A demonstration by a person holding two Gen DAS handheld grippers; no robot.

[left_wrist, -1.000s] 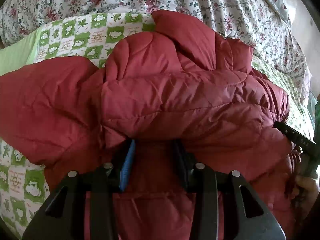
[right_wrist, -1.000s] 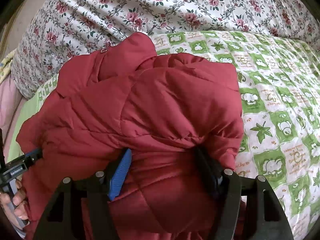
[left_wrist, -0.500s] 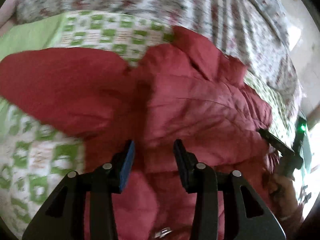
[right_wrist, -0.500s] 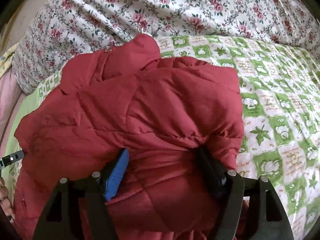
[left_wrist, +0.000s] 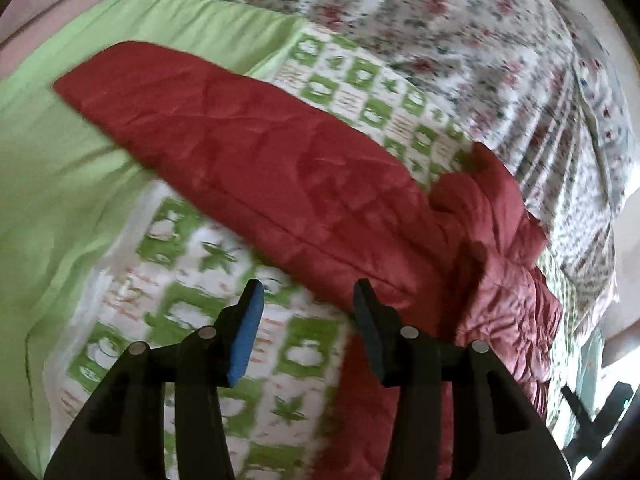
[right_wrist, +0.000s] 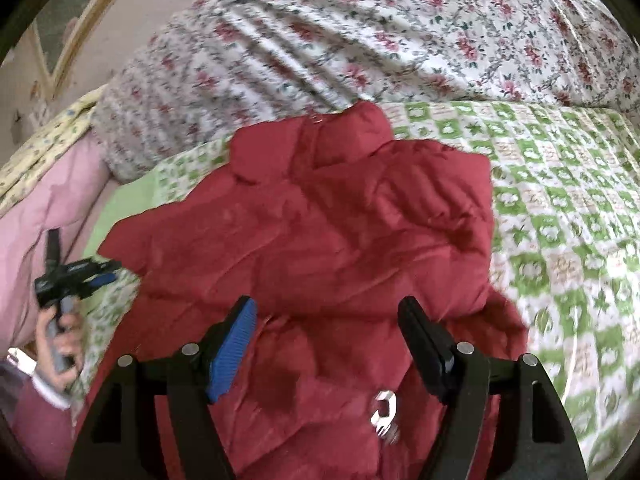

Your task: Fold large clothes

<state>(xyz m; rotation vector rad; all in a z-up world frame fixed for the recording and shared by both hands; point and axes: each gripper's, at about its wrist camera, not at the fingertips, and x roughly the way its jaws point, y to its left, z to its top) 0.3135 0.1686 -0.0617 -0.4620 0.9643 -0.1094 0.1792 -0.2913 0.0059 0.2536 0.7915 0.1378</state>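
Observation:
A red quilted puffer jacket [right_wrist: 320, 240] lies on a green-and-white checked bedspread [right_wrist: 560, 240]. In the left wrist view its sleeve [left_wrist: 240, 152] stretches out to the upper left and the bunched body [left_wrist: 500, 280] lies to the right. My left gripper [left_wrist: 306, 308] is open and empty, hovering over the bedspread just below the sleeve's edge. My right gripper [right_wrist: 326, 326] is open and empty above the jacket's body, near a silver zipper pull [right_wrist: 384, 412]. The left gripper also shows in the right wrist view [right_wrist: 80, 272], held in a hand at the far left.
A floral duvet [right_wrist: 400, 40] is heaped along the back of the bed. A plain green sheet [left_wrist: 60, 180] lies at the left, and a pink cover [right_wrist: 40, 208] lies beyond it. The right gripper shows at the lower right of the left wrist view [left_wrist: 592, 420].
Both grippers have let go of the jacket and pulled back. The jacket's fold has dropped flat. My left gripper has swung left over the bedspread, below the outstretched sleeve.

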